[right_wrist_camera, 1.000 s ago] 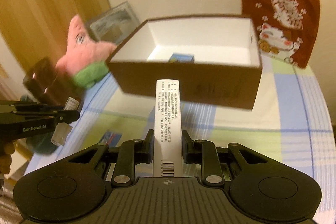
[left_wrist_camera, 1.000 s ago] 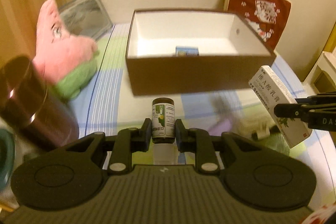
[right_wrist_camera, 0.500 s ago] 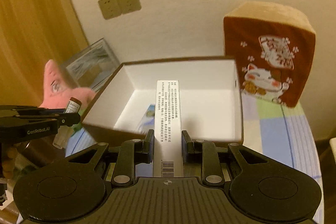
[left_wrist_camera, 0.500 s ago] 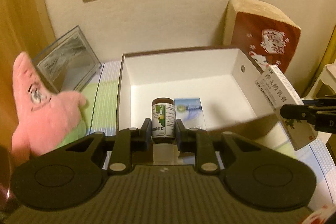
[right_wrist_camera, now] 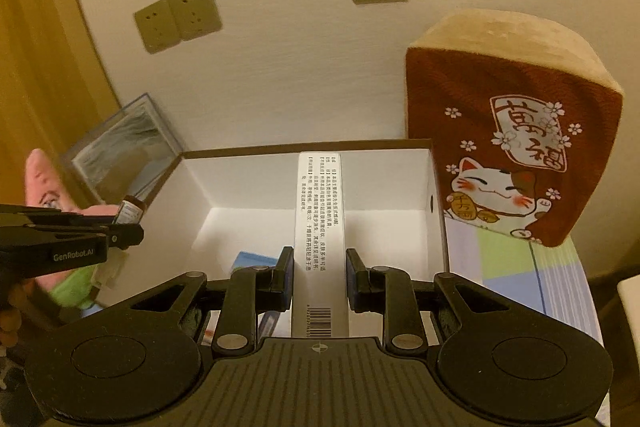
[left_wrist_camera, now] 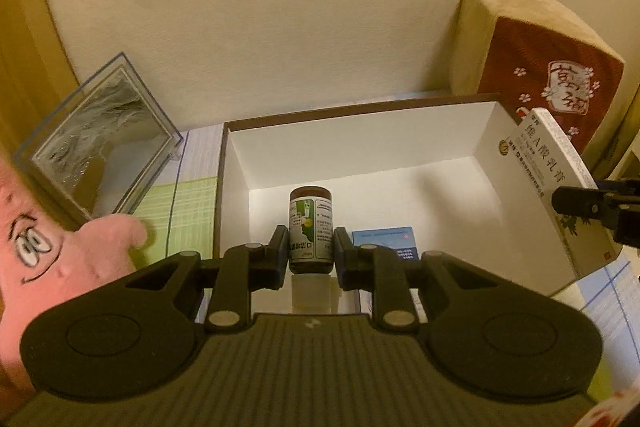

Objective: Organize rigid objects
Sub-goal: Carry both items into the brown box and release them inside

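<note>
Midway through sorting: two items carried over the brown white-lined cardboard box, none released yet.
Left gripper jaws pinching small brown glass medicine bottle at frame centre; right gripper jaws pinching long white printed carton; flat blue packet already lying inside.

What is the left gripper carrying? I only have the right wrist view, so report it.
Observer: The left gripper is shut on a brown bottle with a green and white label. It is held in front of the open box.
Operator: Tell me what is lying in the box.
Observer: A blue packet lies flat on the box floor, just right of the bottle in the left wrist view.
Operator: Check the broad face of my carton.
Observer: The carton in the right gripper shows a round logo and large characters on that face.
</note>
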Demonstrator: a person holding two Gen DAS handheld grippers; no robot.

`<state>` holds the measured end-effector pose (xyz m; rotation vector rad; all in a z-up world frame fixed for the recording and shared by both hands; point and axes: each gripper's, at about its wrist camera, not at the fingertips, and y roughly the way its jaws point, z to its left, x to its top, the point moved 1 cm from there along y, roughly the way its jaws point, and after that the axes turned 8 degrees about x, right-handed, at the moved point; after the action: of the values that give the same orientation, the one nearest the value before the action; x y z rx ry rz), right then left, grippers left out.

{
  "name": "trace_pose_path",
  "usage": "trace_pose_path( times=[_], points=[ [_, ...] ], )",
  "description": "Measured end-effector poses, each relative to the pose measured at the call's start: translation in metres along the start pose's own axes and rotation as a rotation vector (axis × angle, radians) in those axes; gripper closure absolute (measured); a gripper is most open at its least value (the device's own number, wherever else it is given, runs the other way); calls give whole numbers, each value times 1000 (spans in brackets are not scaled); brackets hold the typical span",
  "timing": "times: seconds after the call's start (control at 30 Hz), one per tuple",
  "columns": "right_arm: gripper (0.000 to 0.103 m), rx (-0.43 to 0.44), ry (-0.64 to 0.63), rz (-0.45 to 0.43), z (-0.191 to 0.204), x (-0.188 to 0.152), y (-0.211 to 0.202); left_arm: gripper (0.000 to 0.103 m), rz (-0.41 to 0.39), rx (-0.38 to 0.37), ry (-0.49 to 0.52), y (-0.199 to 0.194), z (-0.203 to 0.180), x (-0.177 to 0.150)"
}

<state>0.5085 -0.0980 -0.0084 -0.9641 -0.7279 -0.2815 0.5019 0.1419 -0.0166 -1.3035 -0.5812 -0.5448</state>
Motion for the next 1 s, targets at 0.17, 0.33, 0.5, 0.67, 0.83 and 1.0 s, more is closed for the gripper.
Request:
trace_pose_path(
  times=[0.17,0.33,0.5,0.67,0.83,1.0],
  points=[
    [77,-21,20,29,-12,0,26,82,43,-6,12,29,-3,3],
    [77,-35,62,68,-20,-9,45,82,101,-11,27,58,-8,-2],
    [77,-36,75,89,-21,-15,57,82,137,-23,37,76,-12,-9],
    [77,-34,94,100,-20,-17,65,82,154,-37,47,86,-13,-12],
    [77,-33,107,106,-15,-16,69,63,147,-41,41,86,-10,-9],
    [77,-34,118,108,-11,-17,73,63,134,-48,37,79,-5,-8]
  ],
)
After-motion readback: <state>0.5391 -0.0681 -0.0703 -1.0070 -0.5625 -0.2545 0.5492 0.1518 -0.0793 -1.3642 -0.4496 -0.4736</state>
